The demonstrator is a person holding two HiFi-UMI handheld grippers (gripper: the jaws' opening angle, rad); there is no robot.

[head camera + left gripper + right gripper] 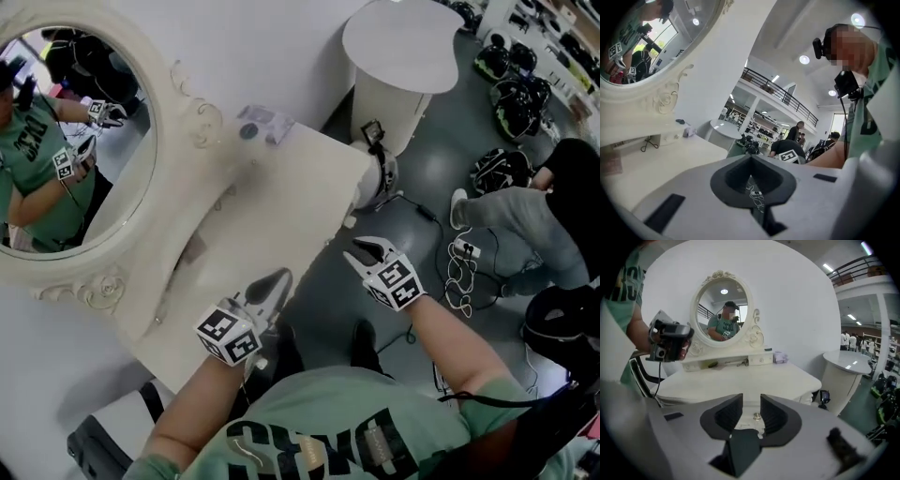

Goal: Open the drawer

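Note:
A cream dressing table (281, 197) with an oval mirror (66, 141) stands in front of me. Its drawer front is hidden under the tabletop in the head view. In the right gripper view a small metal drawer knob (757, 416) shows in the gap between the jaws, with the pads clear of it. My right gripper (370, 251) is open, just off the table's front edge, and points at the table (740, 376). Over the near corner of the tabletop my left gripper (277, 281) is shut on nothing; its dark pads meet in the left gripper view (751, 158).
A round white side table (403, 47) stands past the dressing table's right end. A person (525, 216) sits on the grey floor to the right among cables (459, 272) and dark helmets (511, 103). Small items lie on the shelf (740, 361) under the mirror.

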